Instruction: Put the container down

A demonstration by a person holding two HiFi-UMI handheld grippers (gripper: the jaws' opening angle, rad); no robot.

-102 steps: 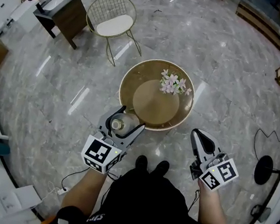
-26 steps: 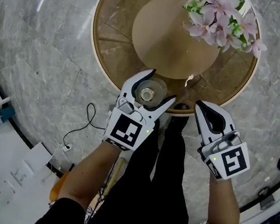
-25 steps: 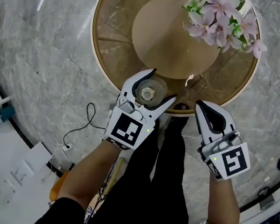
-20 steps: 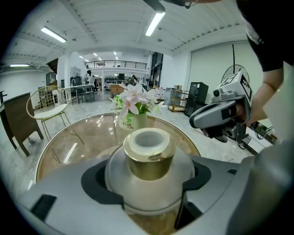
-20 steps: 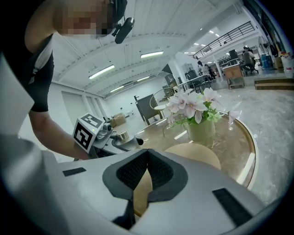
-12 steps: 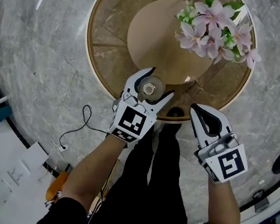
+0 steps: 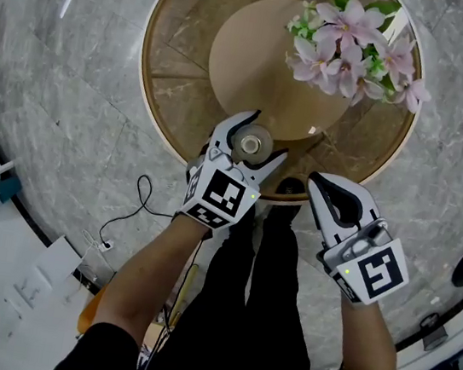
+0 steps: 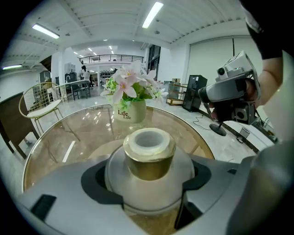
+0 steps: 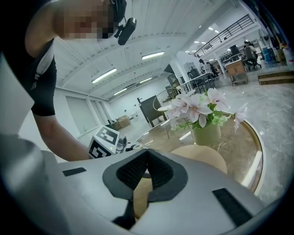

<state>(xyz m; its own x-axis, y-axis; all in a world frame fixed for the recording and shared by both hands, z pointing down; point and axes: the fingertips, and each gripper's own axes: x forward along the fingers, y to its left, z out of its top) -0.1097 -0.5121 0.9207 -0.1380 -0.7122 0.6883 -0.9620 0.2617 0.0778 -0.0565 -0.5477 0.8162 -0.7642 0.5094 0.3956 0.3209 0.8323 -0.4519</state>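
Frosted gold-collared round container [image 8: 149,176]: pinched in my left gripper [image 7: 265,136], centre frame.
Right gripper [image 7: 321,185]: I see jaws pressed together.

Container [image 8: 148,170] frosted white, gold band at neck. Flowers [image 7: 348,42] at 1 o'clock pink, green leaves. Table [image 7: 173,85] amber glass, tan centre. Floor [image 7: 57,85] grey, marble-veined.

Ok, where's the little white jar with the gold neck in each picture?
Head view: the round white jar with a gold neck is in the middle, held in the left claw.
Left gripper view: bottom centre.
Right gripper view: I cannot make it out.
Shared landmark: the pink flowers in a pot.
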